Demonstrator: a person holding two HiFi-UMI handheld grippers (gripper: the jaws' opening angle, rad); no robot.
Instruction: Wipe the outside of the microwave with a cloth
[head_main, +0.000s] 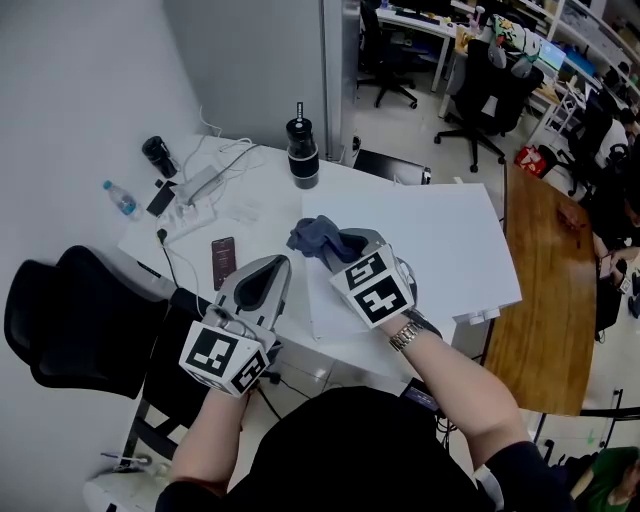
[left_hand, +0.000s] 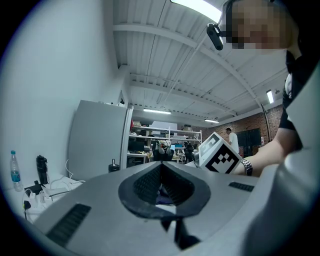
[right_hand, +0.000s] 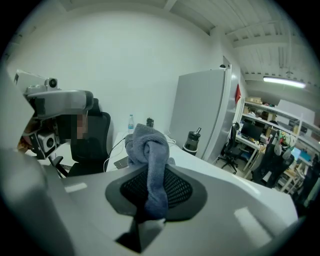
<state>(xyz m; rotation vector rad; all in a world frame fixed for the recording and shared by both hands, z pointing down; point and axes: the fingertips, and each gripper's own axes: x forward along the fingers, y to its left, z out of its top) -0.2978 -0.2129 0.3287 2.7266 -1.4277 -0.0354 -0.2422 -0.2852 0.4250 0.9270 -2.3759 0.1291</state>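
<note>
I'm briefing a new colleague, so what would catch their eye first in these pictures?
The blue-grey cloth bunched in the right tongs, over the middle of the white table. Beside it the left tongs are shut and empty, and a black tumbler stands at the far edge.

The person is wearing a black top (head_main: 350, 440) whose sleeves are leaving the forearms bare, and a silver metal link wristwatch (head_main: 407, 336) on the right wrist. The left gripper (head_main: 272, 266) and the right gripper (head_main: 337, 248) are each showing a smooth light-grey moulded plastic shell. Each is carrying a white cube printed with black square markers: the left cube (head_main: 225, 358) and the right cube (head_main: 372, 286). Inside each shell, a dark teardrop recess is framing black fingers (left_hand: 147, 184) with ribbed, mesh-like faces.
</note>
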